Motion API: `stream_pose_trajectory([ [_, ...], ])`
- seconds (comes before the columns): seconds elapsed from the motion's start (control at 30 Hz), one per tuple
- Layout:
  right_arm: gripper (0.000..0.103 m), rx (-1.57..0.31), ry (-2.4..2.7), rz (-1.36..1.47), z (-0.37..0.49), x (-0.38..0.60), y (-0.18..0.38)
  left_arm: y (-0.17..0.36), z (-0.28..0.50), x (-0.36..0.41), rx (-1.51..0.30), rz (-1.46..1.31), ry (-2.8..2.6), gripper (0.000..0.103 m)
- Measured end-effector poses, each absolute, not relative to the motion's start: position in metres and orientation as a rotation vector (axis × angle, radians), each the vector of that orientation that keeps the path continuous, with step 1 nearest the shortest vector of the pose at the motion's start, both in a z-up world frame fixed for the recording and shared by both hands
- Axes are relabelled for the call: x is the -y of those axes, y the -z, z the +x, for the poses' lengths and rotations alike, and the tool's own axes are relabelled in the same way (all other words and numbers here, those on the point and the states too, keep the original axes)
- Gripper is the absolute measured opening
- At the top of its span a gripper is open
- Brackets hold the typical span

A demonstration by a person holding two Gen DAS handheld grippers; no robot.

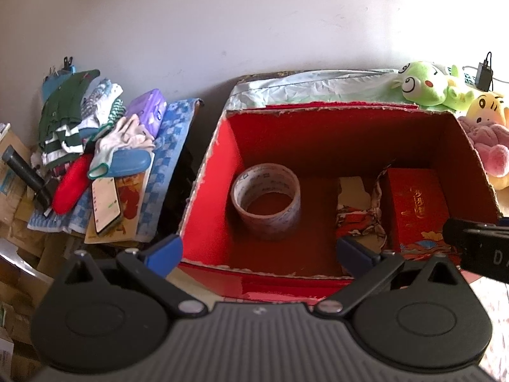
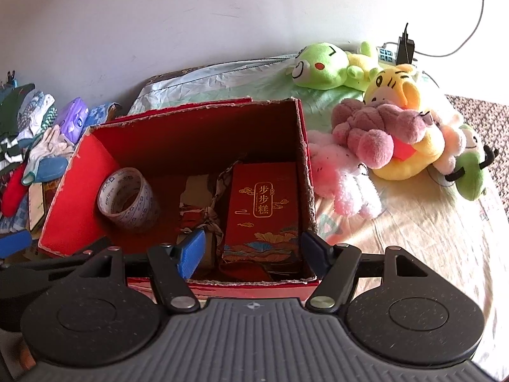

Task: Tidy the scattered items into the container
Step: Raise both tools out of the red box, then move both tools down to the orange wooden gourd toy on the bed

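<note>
A red cardboard box [image 1: 206, 165] [image 2: 68, 191] stands open on the bed. Inside it are a roll of tape [image 1: 265, 202] [image 2: 128, 200], a crumpled printed wrapper [image 1: 359, 216] [image 2: 203, 210] and a red gift box with gold lettering [image 1: 416, 210] [image 2: 262, 210]. My left gripper [image 1: 259, 251] hovers open over the box's near edge with nothing between its blue fingers. My right gripper [image 2: 253, 251] is open above the gift box's near end, and its pads stand clear of the box's sides. Part of the right gripper's black body [image 1: 477, 248] shows at the right of the left wrist view.
Plush toys lie right of the box: a green one [image 2: 321, 65], a yellow one [image 2: 394, 86], a pink one [image 2: 375, 130] and a white-pink one [image 2: 343, 187]. Left of the box is a pile with a purple packet [image 1: 149, 111], gloves [image 1: 124, 137], a phone [image 1: 106, 203] and clothes [image 1: 63, 117].
</note>
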State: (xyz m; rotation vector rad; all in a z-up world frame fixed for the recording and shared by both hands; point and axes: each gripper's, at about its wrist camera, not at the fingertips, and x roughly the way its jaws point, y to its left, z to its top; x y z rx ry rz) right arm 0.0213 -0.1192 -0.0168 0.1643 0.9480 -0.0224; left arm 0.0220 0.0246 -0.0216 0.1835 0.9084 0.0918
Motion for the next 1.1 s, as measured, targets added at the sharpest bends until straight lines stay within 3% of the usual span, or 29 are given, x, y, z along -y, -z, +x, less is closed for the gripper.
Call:
stream_pose_trajectory([
  [0.2, 0.077, -0.939, 0.010, 0.145, 0.018, 0.116, 0.016, 0.022, 0.022, -0.032, -0.917, 0.168, -0.096, 0.102],
  [0.8, 0.076, -0.867, -0.092, 0.141, -0.015, 0.098, 0.018, 0.026, -0.010, -0.089, -0.953, 0.090, -0.073, 0.102],
  [1.1, 0.068, -0.913, -0.285, 0.085, -0.030, 0.076, 0.040, 0.052, -0.039, -0.148, -1.043, -0.020, -0.105, 0.100],
])
